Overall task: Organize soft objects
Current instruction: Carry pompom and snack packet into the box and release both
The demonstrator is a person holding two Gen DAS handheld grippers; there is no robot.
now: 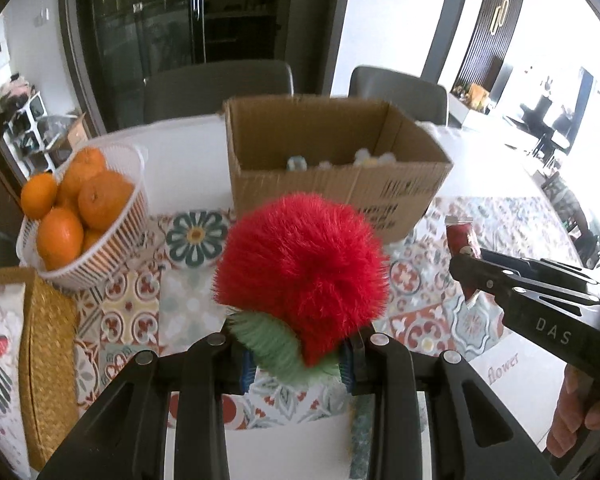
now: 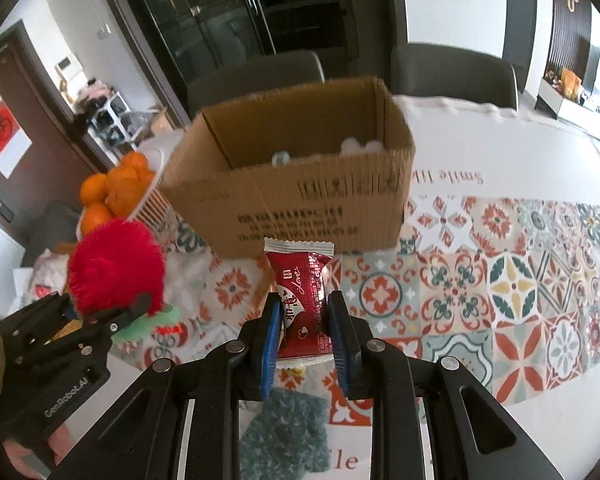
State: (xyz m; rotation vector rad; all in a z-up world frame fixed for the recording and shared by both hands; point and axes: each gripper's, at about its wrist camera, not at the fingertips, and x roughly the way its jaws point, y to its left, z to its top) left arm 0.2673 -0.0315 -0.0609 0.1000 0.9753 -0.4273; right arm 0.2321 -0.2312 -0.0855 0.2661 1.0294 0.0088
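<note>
My left gripper (image 1: 298, 354) is shut on a fluffy red pom-pom with green leaves (image 1: 304, 272), held above the table in front of an open cardboard box (image 1: 332, 184). The pom-pom also shows in the right wrist view (image 2: 116, 266), left of the box (image 2: 292, 196). My right gripper (image 2: 305, 320) is shut on a red snack packet (image 2: 302, 300), held before the box's front wall. The right gripper and the packet (image 1: 460, 240) appear at the right of the left wrist view. Small pale soft things (image 2: 360, 146) lie inside the box.
A white basket of oranges (image 1: 80, 216) stands left of the box. A woven mat (image 1: 46, 360) lies at the left edge. A teal knitted piece (image 2: 284, 436) lies on the patterned tablecloth (image 2: 500, 280) below my right gripper. Two grey chairs (image 1: 220, 88) stand behind the table.
</note>
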